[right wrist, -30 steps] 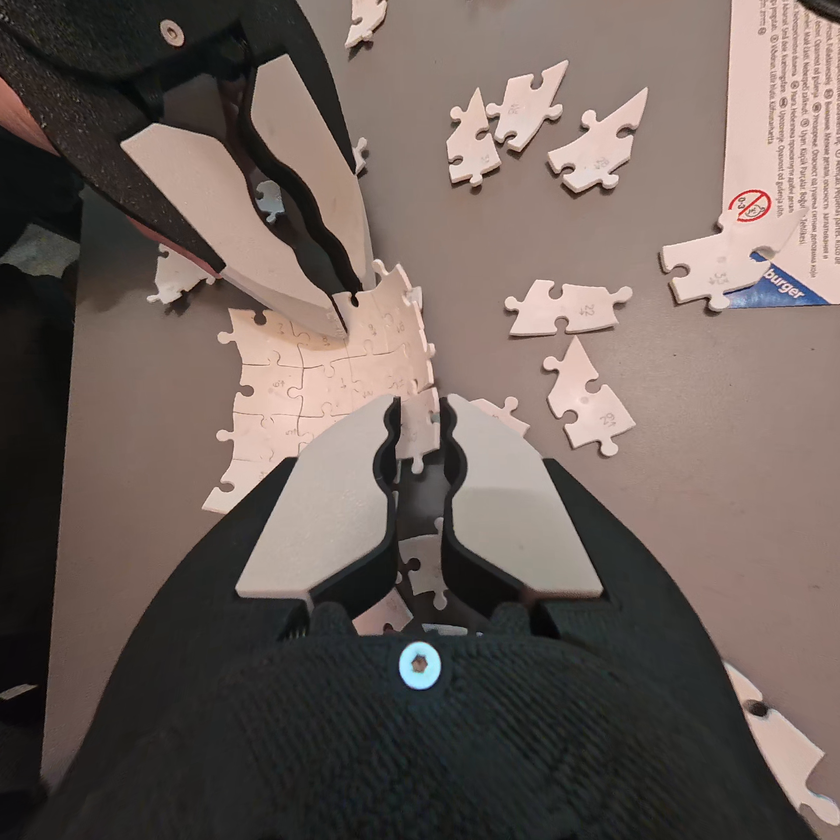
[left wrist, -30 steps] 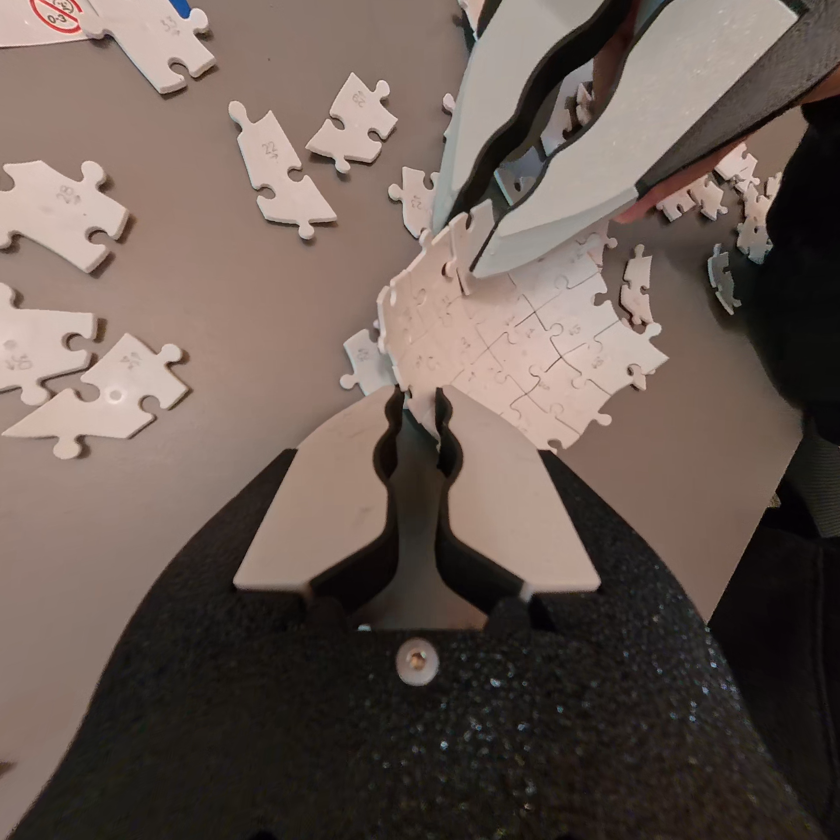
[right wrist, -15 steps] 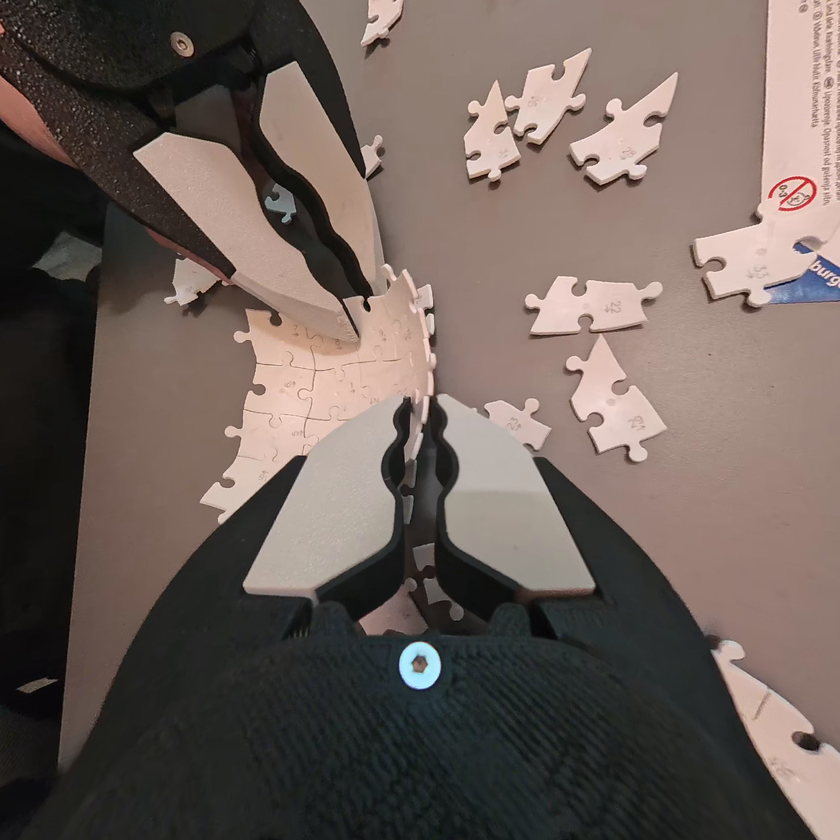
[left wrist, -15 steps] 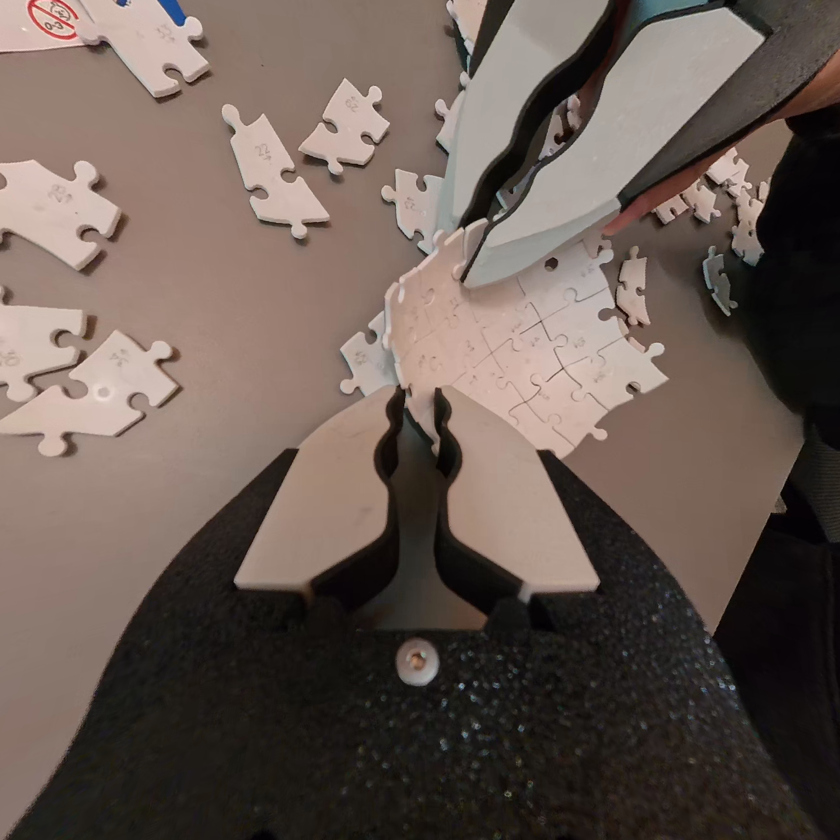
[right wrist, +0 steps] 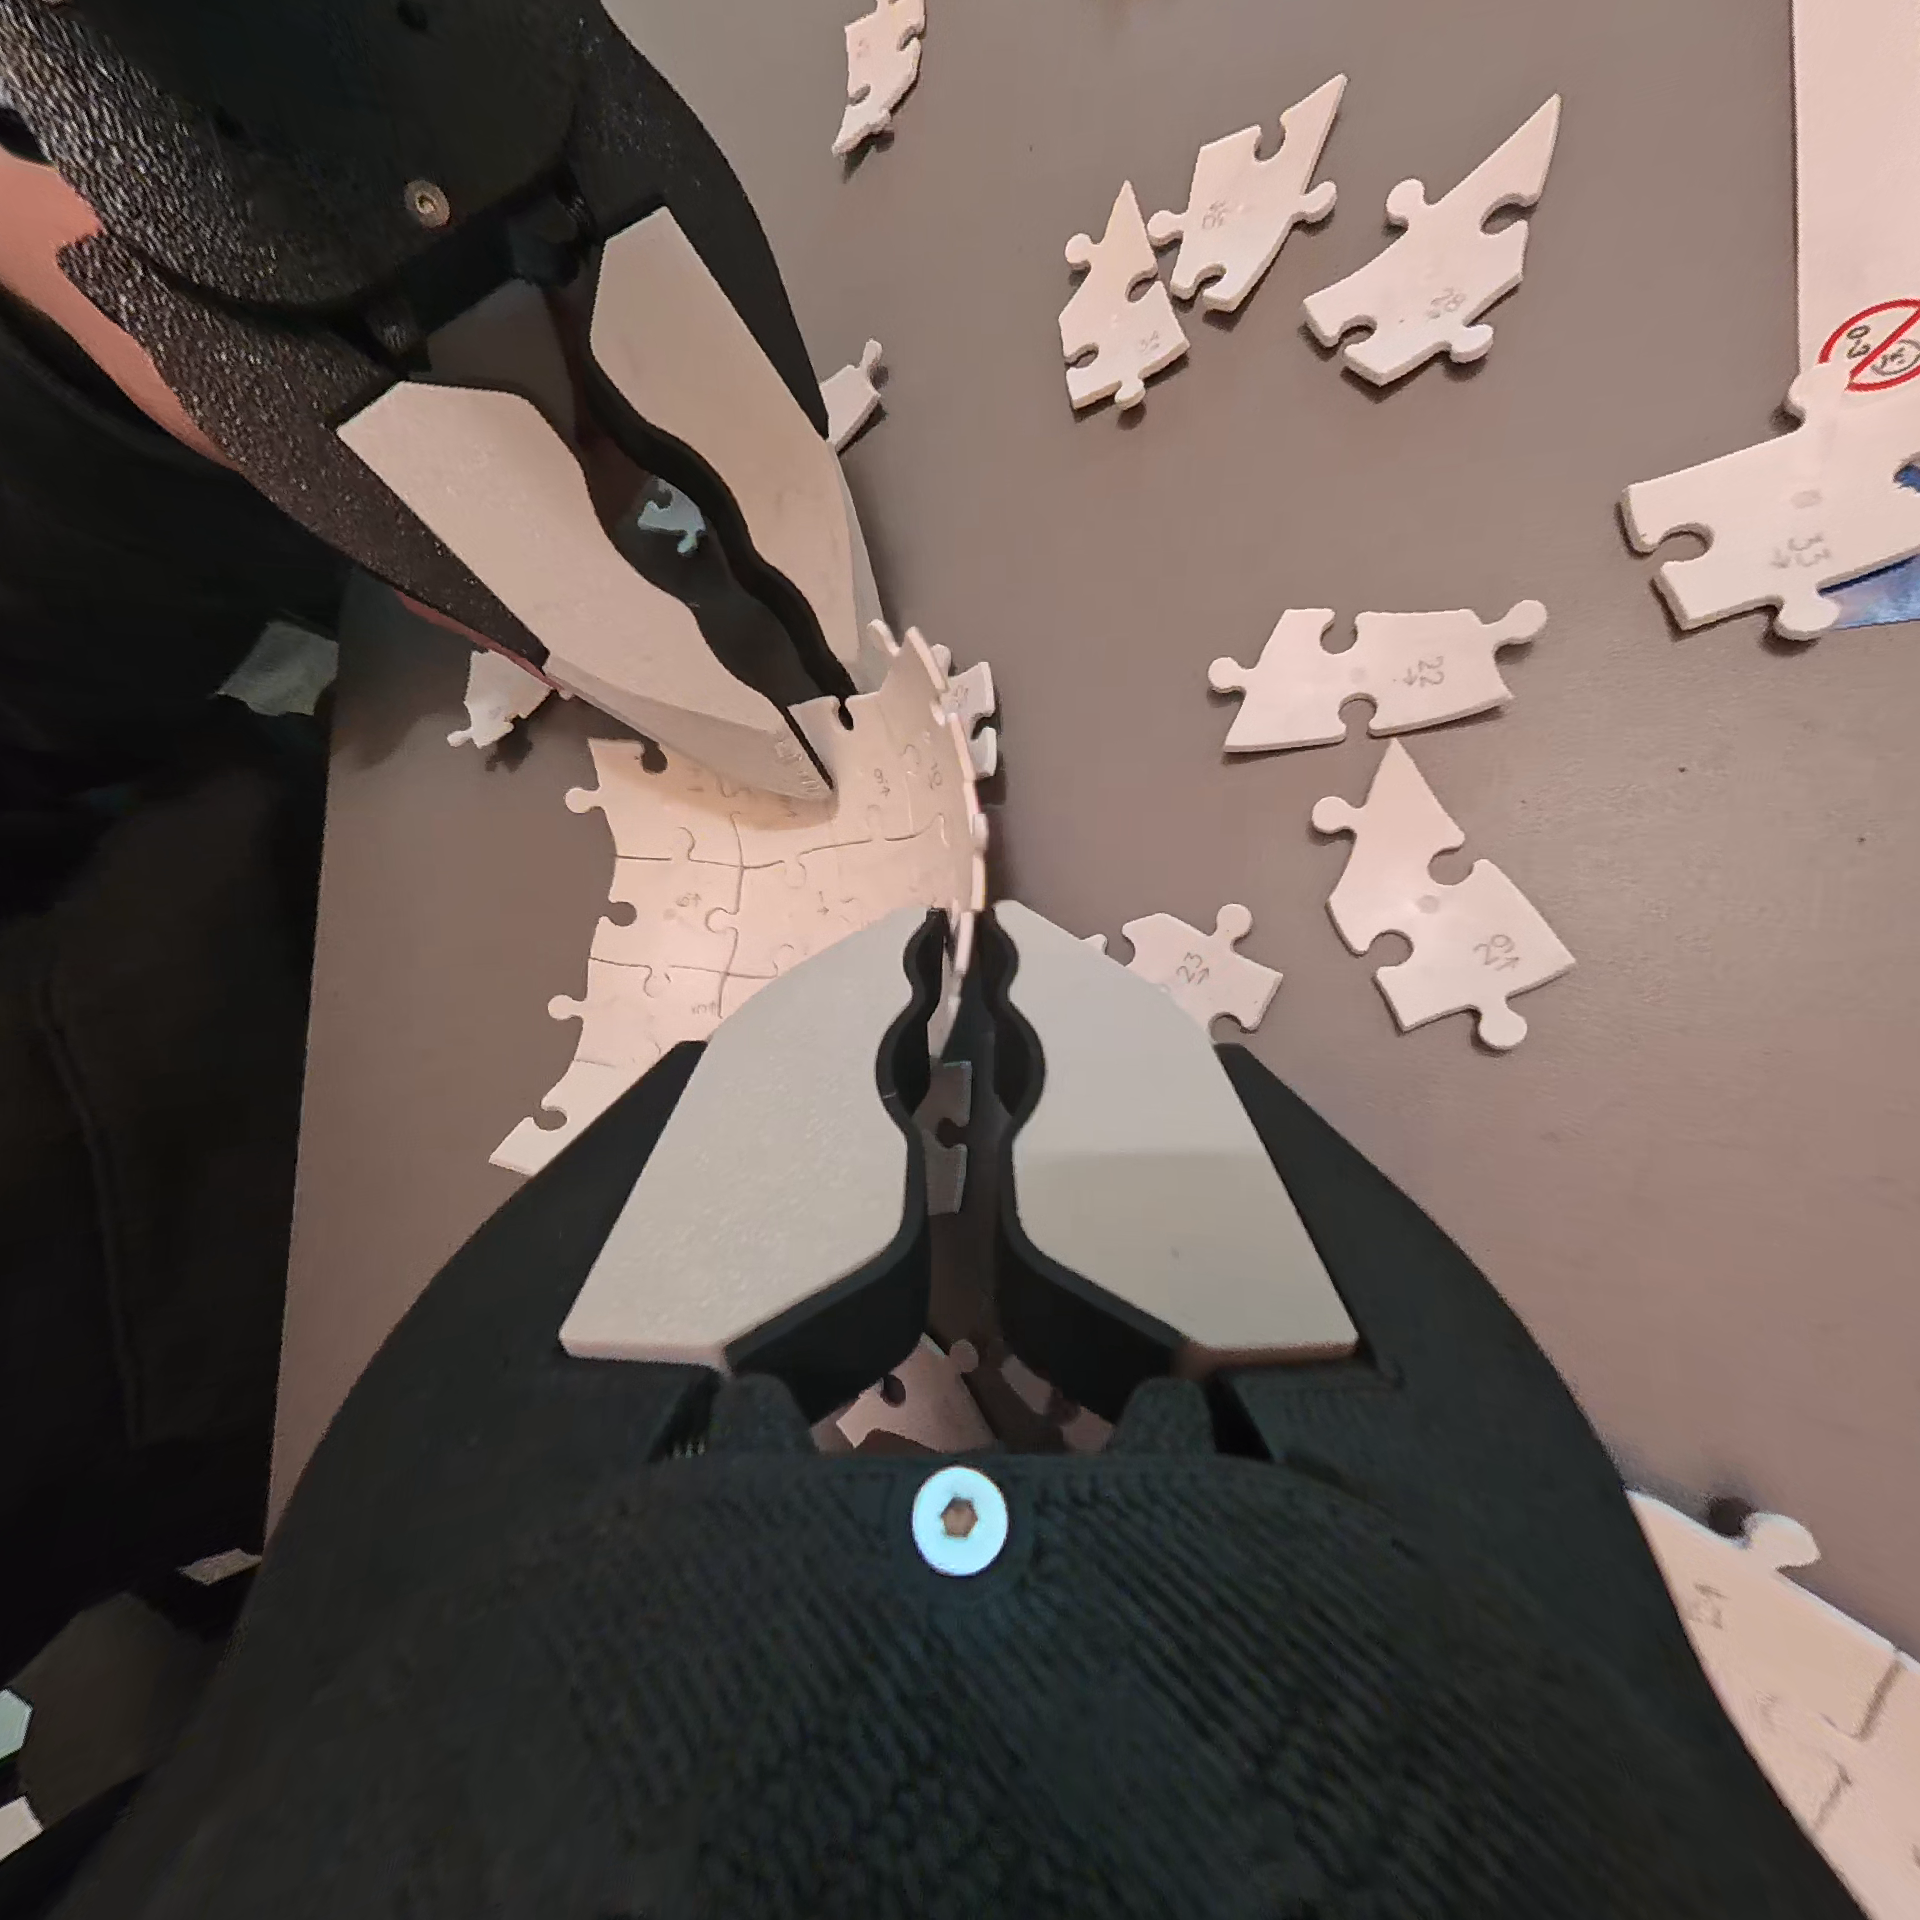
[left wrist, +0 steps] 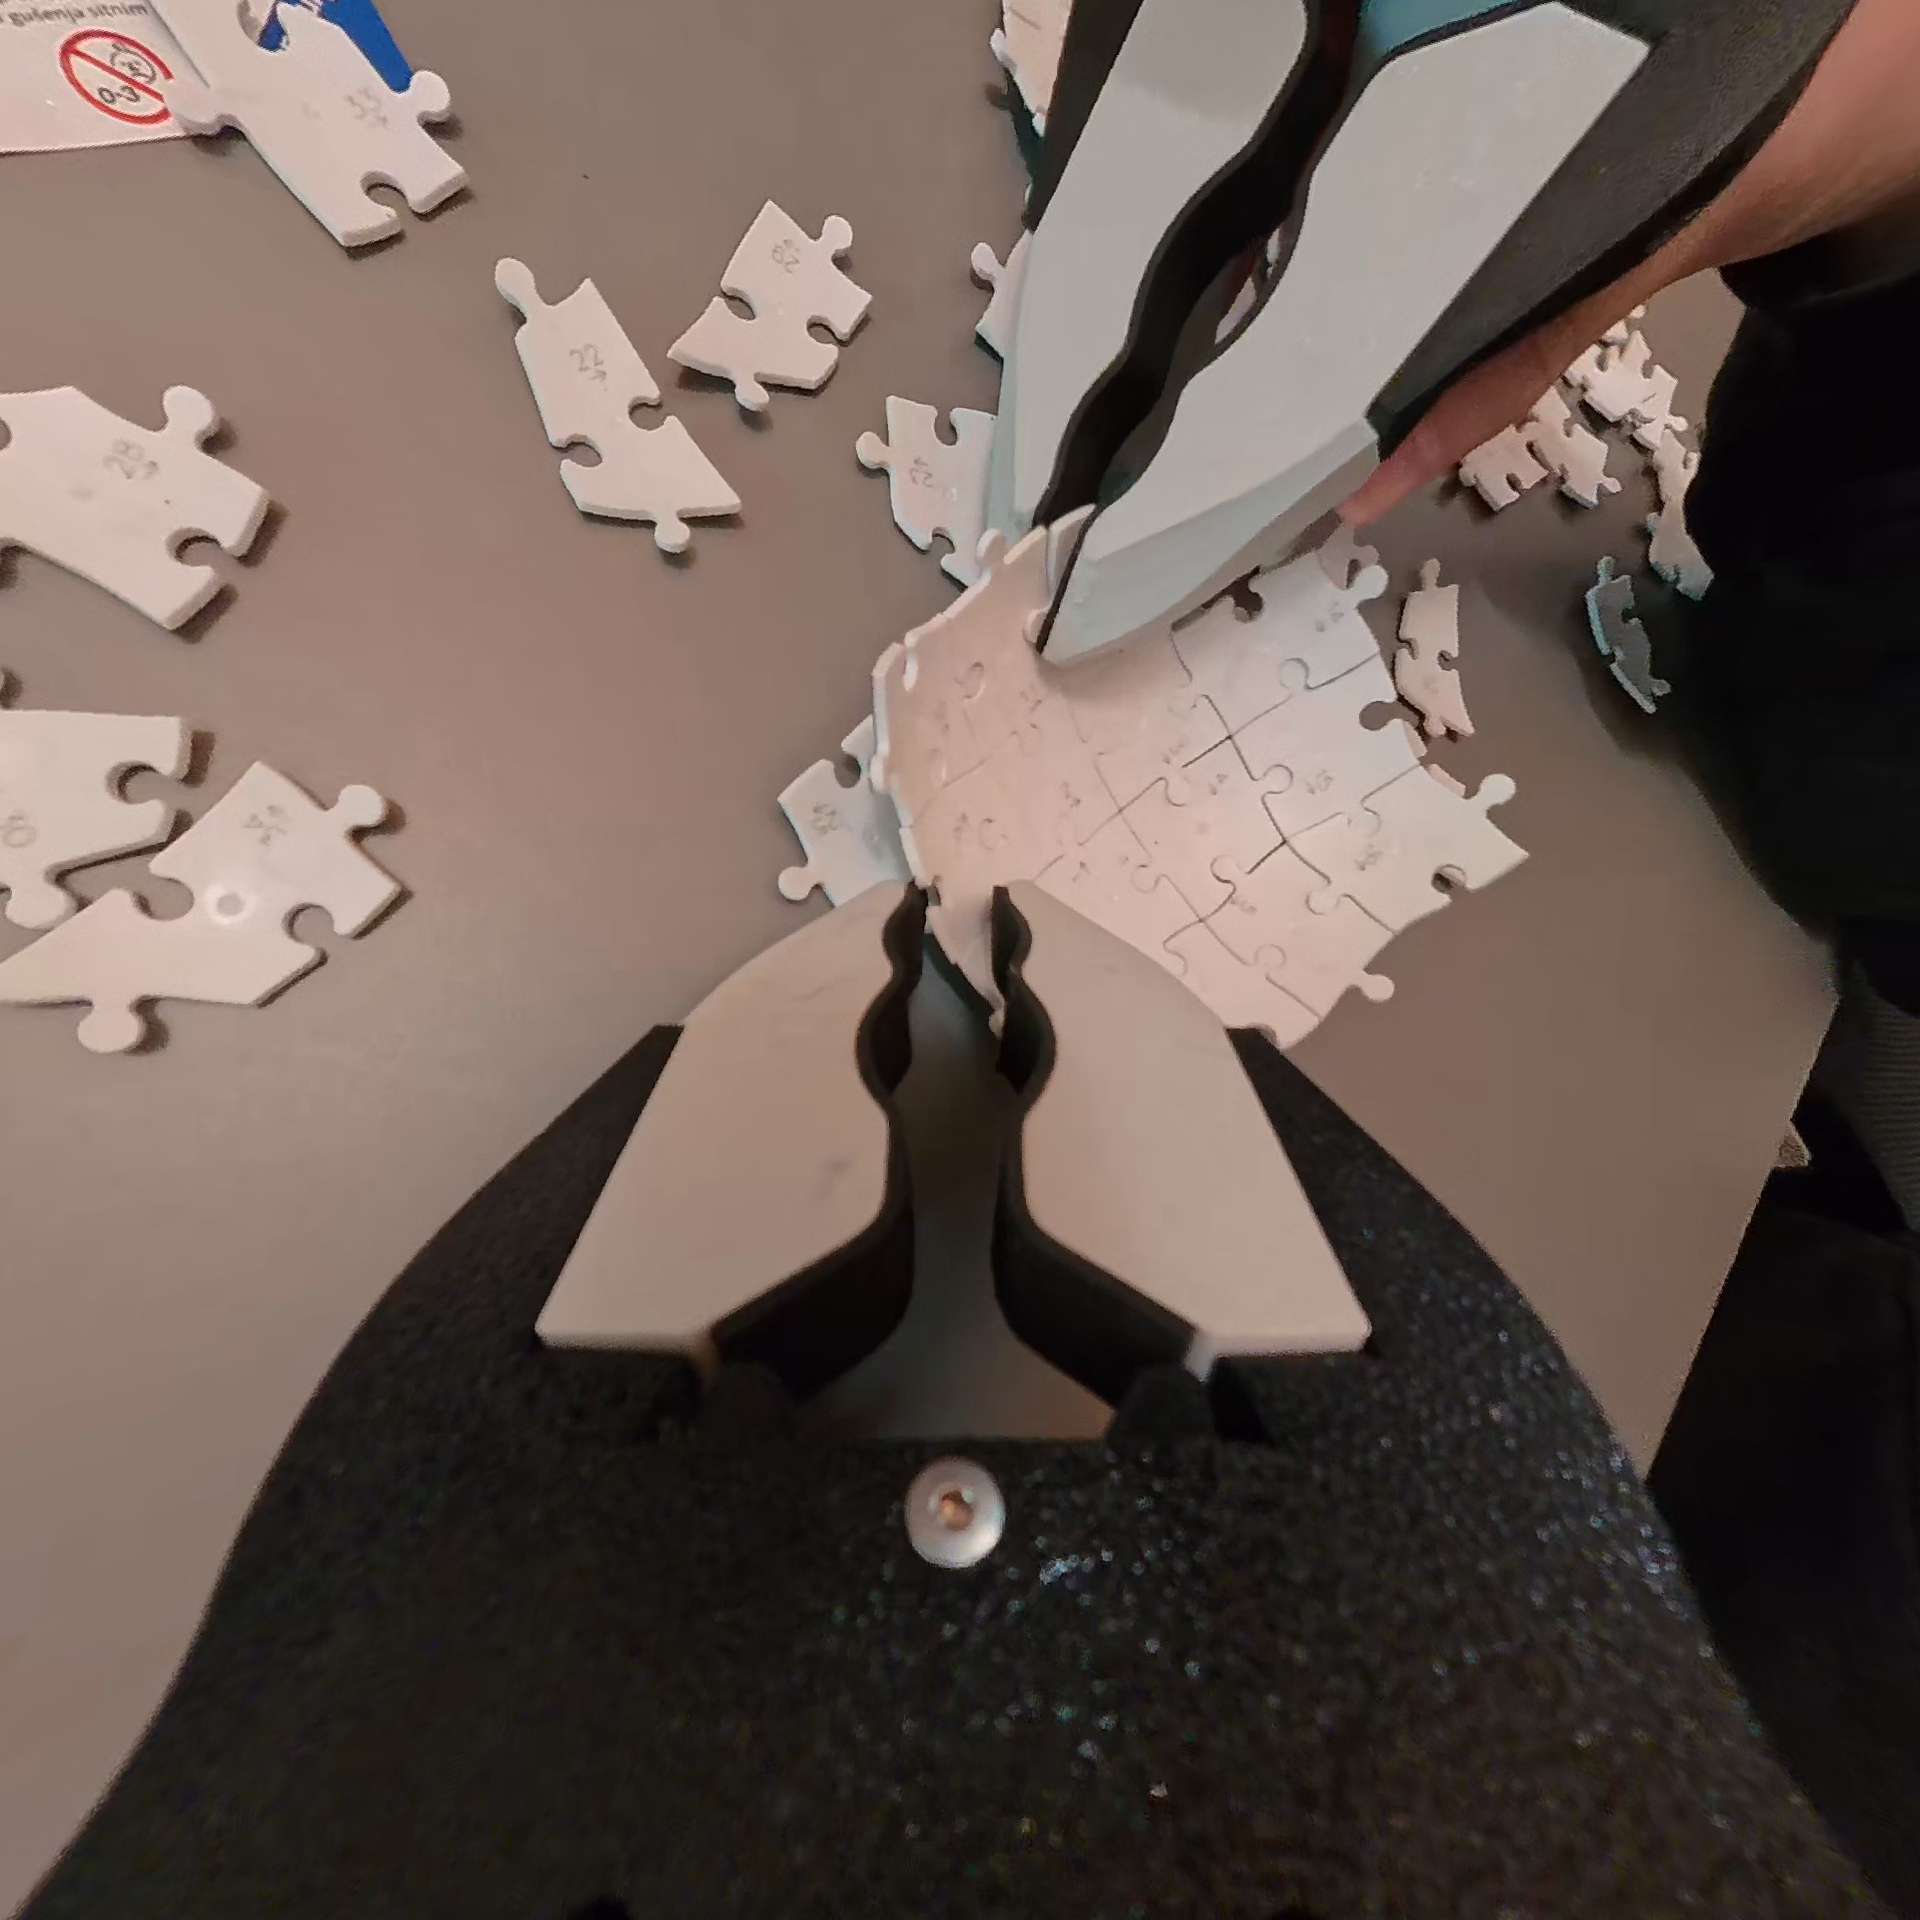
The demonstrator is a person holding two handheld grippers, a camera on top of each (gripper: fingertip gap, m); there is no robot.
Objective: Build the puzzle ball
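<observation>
The left hand-held gripper (left wrist: 958,914) and the right hand-held gripper (right wrist: 961,925) each pinch, jaws narrow, an edge of the curved assembled white puzzle section (left wrist: 1195,790), lifted above the grey counter (left wrist: 582,727). Loose puzzle pieces (left wrist: 613,416) lie toward 10 o'clock.

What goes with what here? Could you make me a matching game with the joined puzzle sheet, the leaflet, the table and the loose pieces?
Things:
1. sheet
2. leaflet
3. table
4. loose pieces

States:
A. plain grey
B. pinched at its edges by the left gripper and the right gripper
C. partly under one puzzle piece
D. lying flat, scattered

Pairs: 1-B, 2-C, 3-A, 4-D.
</observation>
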